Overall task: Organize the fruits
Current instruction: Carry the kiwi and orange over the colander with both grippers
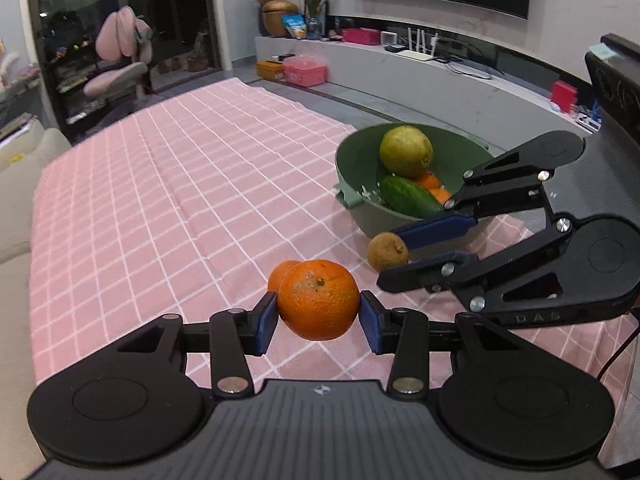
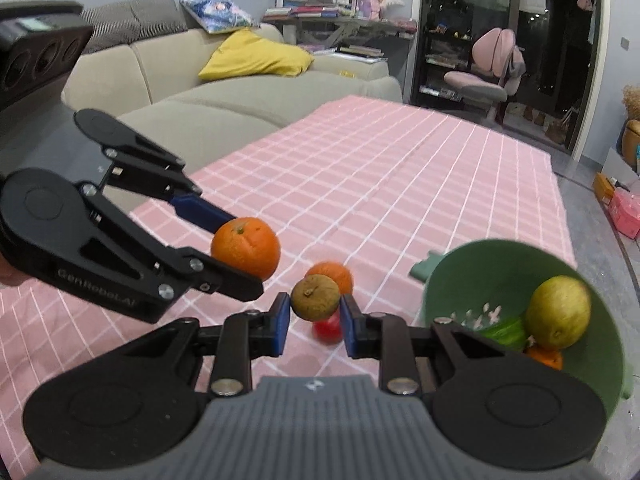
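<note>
Two hand-held grippers each hold a piece of fruit above the table (image 1: 168, 184), which is covered by a pink checked cloth. The left hand-held gripper (image 1: 319, 319) pinches an orange (image 1: 319, 299) between its blue pads, one pad on each side of the fruit, and the orange is lifted clear of the cloth. In the right wrist view the same orange (image 2: 245, 248) sits between the left gripper's two fingers at the left of the scene.

The right hand-held gripper (image 2: 315, 321) is closed on a small brown fruit (image 2: 315, 297), its blue pads touching the fruit's left and right sides. From the left wrist view that brown fruit (image 1: 388, 251) shows just near of the bowl, between the right gripper's fingers.

A second orange (image 2: 335, 274) lies on the cloth just behind the brown fruit, and a red fruit (image 2: 327, 329) lies below it, partly hidden by the gripper. In the left wrist view part of another orange (image 1: 280, 276) peeks out behind the held one.

At the right stands a green bowl (image 1: 352, 168), tilted toward the near side. It holds a yellow-green round fruit (image 1: 405, 151), a cucumber (image 1: 408, 197) and an orange piece (image 1: 434, 186) beneath them.
</note>
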